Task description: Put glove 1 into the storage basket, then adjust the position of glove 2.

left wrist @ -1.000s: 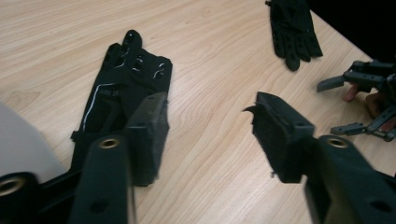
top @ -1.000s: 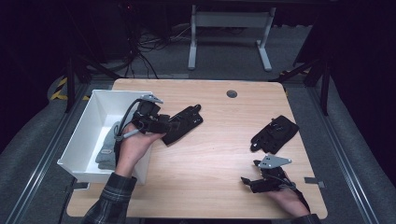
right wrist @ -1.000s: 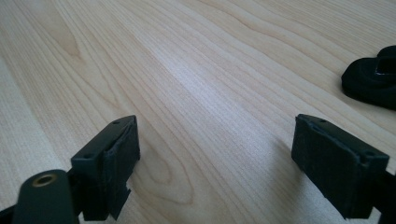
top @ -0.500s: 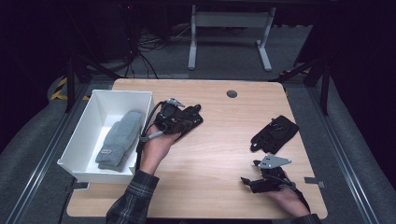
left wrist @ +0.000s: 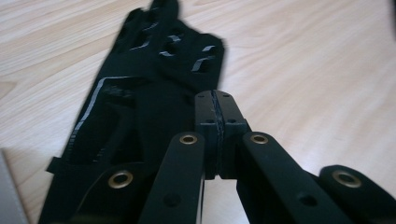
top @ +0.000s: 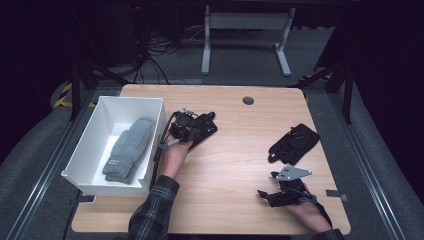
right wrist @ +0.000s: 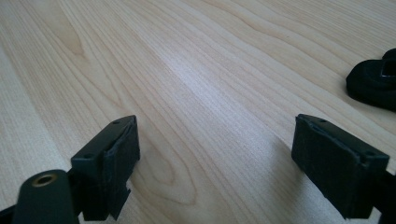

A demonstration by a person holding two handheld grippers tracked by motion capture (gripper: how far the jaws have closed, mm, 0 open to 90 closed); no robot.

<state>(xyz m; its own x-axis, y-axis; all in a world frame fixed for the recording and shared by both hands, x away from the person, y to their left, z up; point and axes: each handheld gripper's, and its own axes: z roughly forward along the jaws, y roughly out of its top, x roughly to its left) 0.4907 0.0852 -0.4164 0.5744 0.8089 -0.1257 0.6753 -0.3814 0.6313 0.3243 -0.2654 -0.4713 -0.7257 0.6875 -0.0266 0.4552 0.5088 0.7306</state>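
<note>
1. Left gripper (top: 189,131) over the black glove (top: 204,128) near the table's (top: 230,170) middle-left, just right of the white bin (top: 95,145).
2. In the left gripper view, jaws pressed flat together — nothing caught between the pads, black glove (left wrist: 140,107) lying beneath and beyond the tips; jaws just closed.
3. Right gripper (top: 274,196) low at the near right edge, jaws spread wide over bare wood — nothing between them in the right gripper view.
4. Second black glove (top: 294,144) on the right half, near the right gripper but apart from it; an edge at the side of the right gripper view (right wrist: 373,81).
5. Grey glove (top: 127,150) lying inside the white bin.
</note>
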